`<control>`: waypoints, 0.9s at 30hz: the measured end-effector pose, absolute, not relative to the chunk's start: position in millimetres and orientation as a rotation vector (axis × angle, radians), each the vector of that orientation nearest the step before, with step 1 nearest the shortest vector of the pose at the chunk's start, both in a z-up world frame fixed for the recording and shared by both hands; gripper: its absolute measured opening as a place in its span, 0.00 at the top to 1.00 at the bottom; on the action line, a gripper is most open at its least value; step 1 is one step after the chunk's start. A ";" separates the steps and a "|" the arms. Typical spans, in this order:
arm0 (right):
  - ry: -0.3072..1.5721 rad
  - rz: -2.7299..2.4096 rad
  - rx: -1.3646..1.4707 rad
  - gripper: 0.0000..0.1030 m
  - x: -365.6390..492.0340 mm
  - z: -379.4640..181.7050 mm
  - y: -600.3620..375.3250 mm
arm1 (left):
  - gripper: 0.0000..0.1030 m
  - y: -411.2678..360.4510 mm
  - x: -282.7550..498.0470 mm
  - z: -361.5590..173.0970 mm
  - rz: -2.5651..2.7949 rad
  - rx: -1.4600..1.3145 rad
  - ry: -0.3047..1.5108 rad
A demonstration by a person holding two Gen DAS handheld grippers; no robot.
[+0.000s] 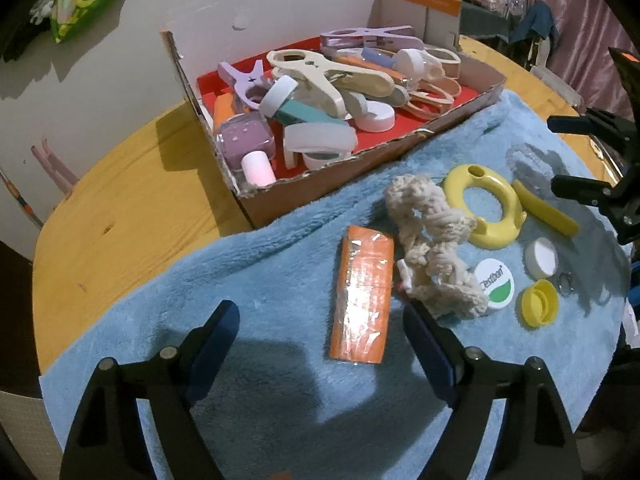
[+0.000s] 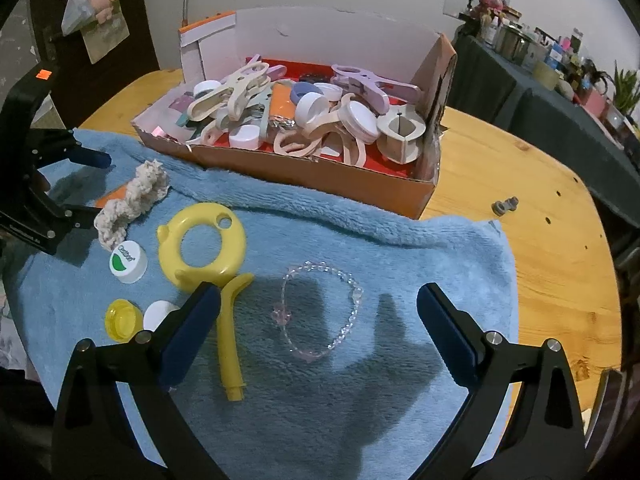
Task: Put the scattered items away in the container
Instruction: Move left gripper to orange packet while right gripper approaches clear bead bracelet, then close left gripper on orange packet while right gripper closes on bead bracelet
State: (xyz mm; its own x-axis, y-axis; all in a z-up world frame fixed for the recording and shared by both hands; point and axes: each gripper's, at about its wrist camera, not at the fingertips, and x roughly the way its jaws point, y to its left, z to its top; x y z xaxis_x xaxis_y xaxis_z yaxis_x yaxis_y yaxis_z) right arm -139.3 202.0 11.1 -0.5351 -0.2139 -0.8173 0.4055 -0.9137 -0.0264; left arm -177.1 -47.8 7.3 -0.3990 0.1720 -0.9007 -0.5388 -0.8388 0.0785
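From the left wrist view, I see my left gripper [image 1: 316,344] at the bottom of the frame. Its jaws are open and hold nothing. One orange block [image 1: 362,300] lies on the blue towel [image 1: 240,280] between the two fingers, a bit ahead of them, and neither finger touches it. Just right of the block lies one cream rope knot [image 1: 432,248]. Further right I count one yellow ring [image 1: 486,208], one yellow stick [image 1: 544,208], and three caps: one white cap with a green mark [image 1: 495,286], one plain white cap [image 1: 541,258] and one yellow cap [image 1: 538,304]. One clear bead bracelet [image 1: 528,164] lies at the right edge near my right gripper [image 1: 584,160]. The one cardboard box [image 1: 320,188] sits in the upper middle, full of big pegs and lids. I cannot count those well.

From the right wrist view, my right gripper [image 2: 318,336] is at the bottom. Its jaws are open wide and hold nothing. The bead bracelet [image 2: 320,312] lies on the towel [image 2: 420,248] between the fingers, not touched. The yellow stick [image 2: 230,344] is just beside the left finger. The yellow ring [image 2: 202,246] is above it, and the same three caps sit at lower left. The rope knot [image 2: 134,200] is at the left, by my left gripper [image 2: 96,184]. The box [image 2: 304,172] is at the top middle.
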 end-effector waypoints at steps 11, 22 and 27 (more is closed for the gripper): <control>0.315 -2.462 1.245 0.07 -138.6 9.5 199.4 | 0.23 -45.4 -184.8 1.1 2.208 -1.393 0.476; 0.283 -2.411 1.267 0.33 -142.4 -1.6 199.0 | 0.40 -38.2 -181.2 -0.5 2.189 -1.371 0.437; 0.290 -2.390 1.311 0.45 -143.9 -11.6 202.0 | 0.47 -34.0 -176.3 -0.1 2.186 -1.362 0.433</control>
State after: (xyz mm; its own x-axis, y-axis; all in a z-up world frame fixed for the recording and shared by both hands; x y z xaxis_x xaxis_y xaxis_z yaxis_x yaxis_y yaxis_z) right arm -143.9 202.0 -11.6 -0.4814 -0.2423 -0.8423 0.4369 -0.8994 0.0090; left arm -176.3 -34.0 -0.1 -0.3560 0.2620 -0.8970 -0.5844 -0.8115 -0.0051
